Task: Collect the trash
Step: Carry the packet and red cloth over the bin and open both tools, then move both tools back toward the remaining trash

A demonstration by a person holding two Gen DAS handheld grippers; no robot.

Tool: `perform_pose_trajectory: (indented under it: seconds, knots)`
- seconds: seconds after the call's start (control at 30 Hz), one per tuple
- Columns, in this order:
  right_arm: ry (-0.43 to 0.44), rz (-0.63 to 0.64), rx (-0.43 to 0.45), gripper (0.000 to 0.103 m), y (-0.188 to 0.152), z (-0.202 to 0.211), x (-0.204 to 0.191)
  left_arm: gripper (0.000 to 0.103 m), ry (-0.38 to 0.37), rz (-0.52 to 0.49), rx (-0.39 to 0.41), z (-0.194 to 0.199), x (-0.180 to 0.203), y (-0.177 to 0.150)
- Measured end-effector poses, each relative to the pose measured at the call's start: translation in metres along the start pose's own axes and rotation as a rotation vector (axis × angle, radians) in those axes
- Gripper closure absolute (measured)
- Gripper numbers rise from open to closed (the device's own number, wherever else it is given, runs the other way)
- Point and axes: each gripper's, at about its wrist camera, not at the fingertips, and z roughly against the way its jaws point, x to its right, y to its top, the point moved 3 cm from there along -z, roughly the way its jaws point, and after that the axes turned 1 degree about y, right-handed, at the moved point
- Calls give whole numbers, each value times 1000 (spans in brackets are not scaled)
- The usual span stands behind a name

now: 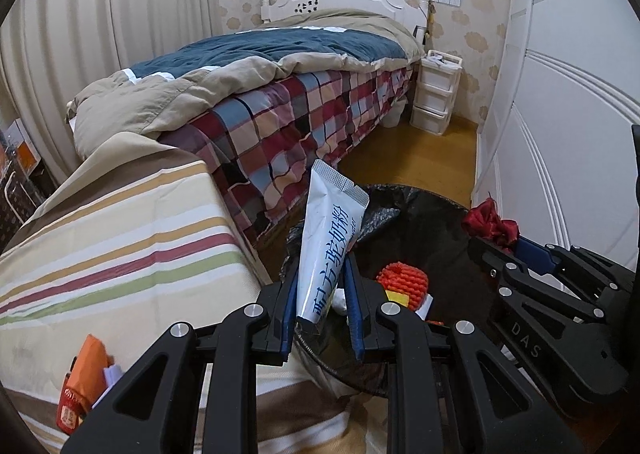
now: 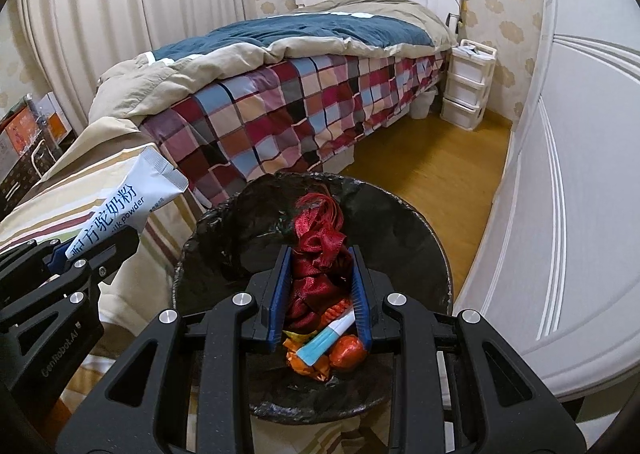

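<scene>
Your right gripper (image 2: 320, 290) clamps the red ribbon (image 2: 318, 254) directly over the lined bin (image 2: 420, 221), placed to drop. Your left gripper (image 1: 322, 314) pinches the milk powder sachet (image 1: 328, 242) above the bin's near rim; beyond lies the bed (image 1: 280, 109).

White sachet (image 1: 330, 244): blue Chinese print, "方驼奶粉" legible in both views; right wrist view also shows "配" at the start and, beneath, Latin letters "…ilk powder" (image 2: 120, 213).

Right gripper (image 1: 494, 250) body: raised letters "DAS".

Left gripper (image 2: 64, 250) body: "GenRobot.AI" in white.

Orange packet (image 1: 82, 382) on the striped cloth: white characters at lower end, too blurred to read.

Boxes at far left of both views: printing not legible.
</scene>
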Motion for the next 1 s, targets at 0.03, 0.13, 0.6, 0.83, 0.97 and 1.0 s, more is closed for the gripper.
perform_pose_trajectory:
  seconds: [0.03, 0.13, 0.6, 0.83, 0.97, 1.0]
  knots:
    - [-3, -2, -3, 75, 0, -2, 1, 80, 1, -3, -1, -1, 2, 1]
    - [-12, -6, -8, 74, -1, -5, 5, 76, 7, -9, -5, -5, 5, 1]
    - [-49, -37, 13, 45, -4, 5, 11, 28, 50, 8, 16, 8, -6, -2]
    - [-40, -38, 22, 38, -8, 22, 2, 26, 80, 30, 2, 26, -24, -16]
    - [-13, -42, 20, 37, -16, 34, -11, 26, 93, 53, -10, 40, -41, -30]
    - [-3, -44, 17, 37, -18, 38, -15, 26, 96, 59, -12, 44, -46, -35]
